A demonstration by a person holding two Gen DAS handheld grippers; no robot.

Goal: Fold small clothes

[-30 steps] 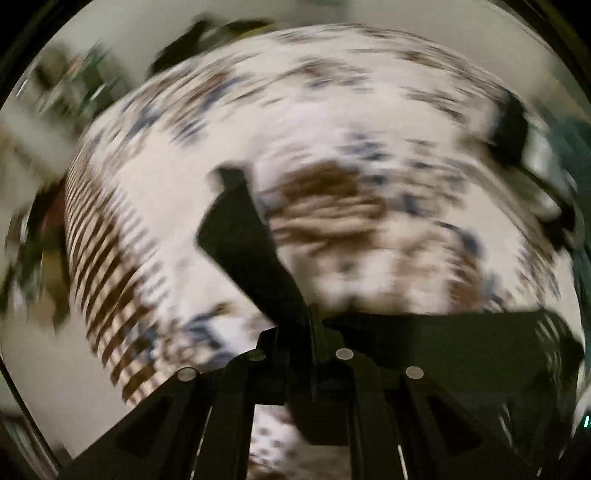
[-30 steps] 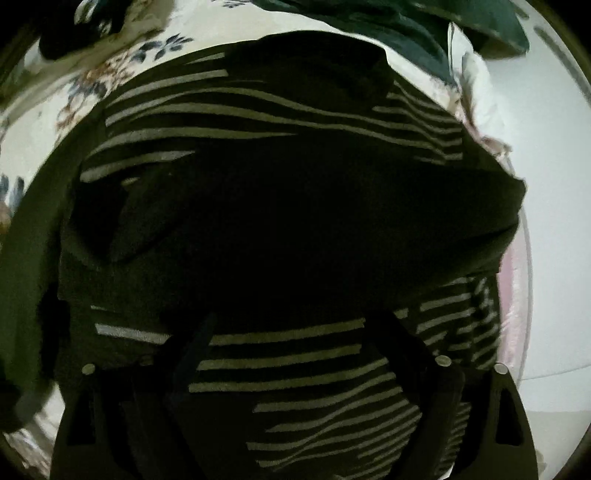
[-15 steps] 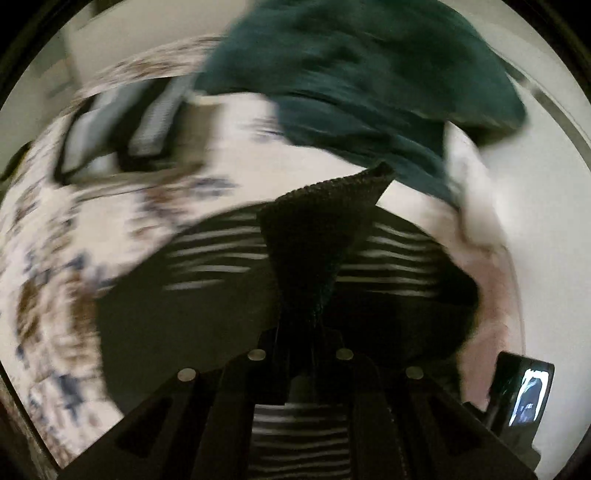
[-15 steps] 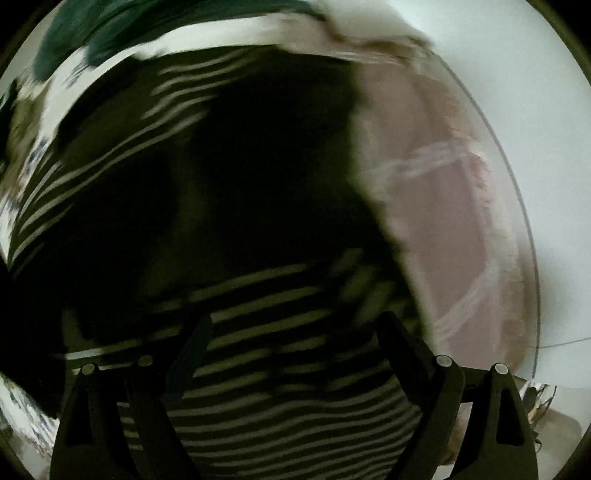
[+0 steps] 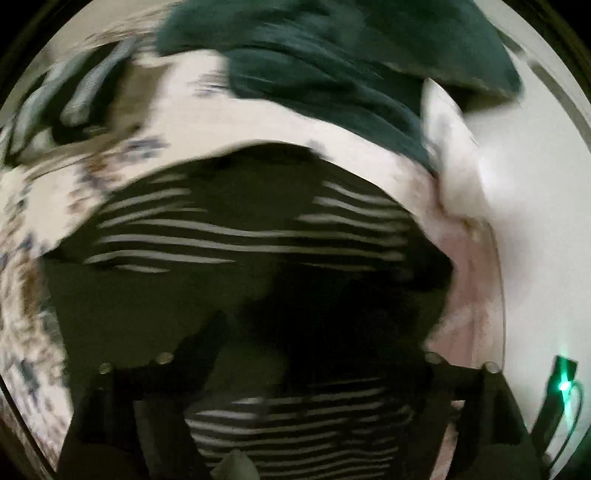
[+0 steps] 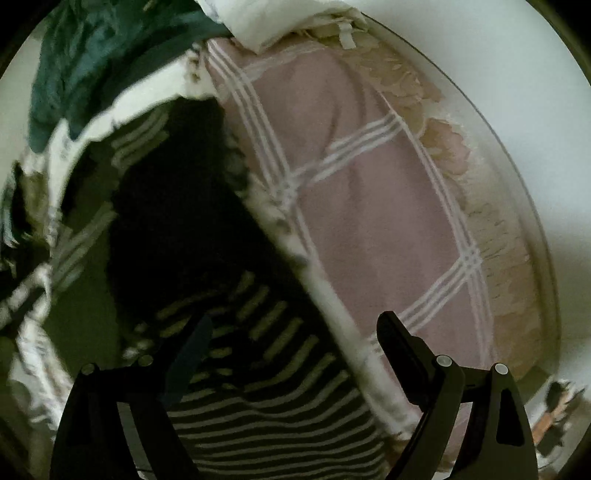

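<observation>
Left wrist view, left to right. A floral bedspread (image 5: pixel 33 229) in white with brown and blue print fills the left edge; the picture is blurred there. On it at upper left lies a grey-and-black striped item (image 5: pixel 74 96), too smeared to identify. In the middle lies the task's thing, a dark striped sweater (image 5: pixel 251 236), spread flat on the bedspread, with one dark panel laid over its middle and pale stripes showing above and below that panel. Above it, at the top centre and right, sits a heap of dark green cloth (image 5: pixel 332 62), apart from the sweater with a band of bedspread between them. The left gripper (image 5: pixel 317 339) points down over the sweater; its jaws are opening, standing wide to either side, and no cloth is pinched between them. At the right edge a pink sheet (image 5: pixel 469 280) borders the sweater, then a white wall (image 5: pixel 535 221). A small green light (image 5: pixel 563 384) glows at lower right.

Right wrist view, left to right. The green cloth (image 6: pixel 92 62) lies at upper left. The sweater (image 6: pixel 177 229) runs from the middle left down to the bottom centre. The right gripper (image 6: pixel 295 332) hangs over the sweater's right edge, jaws spread wide, nothing between them: the left finger is over the stripes, the right finger over the pink checked sheet (image 6: pixel 369 192). A white pillow (image 6: pixel 280 18) sits at the top, touching the sheet.
</observation>
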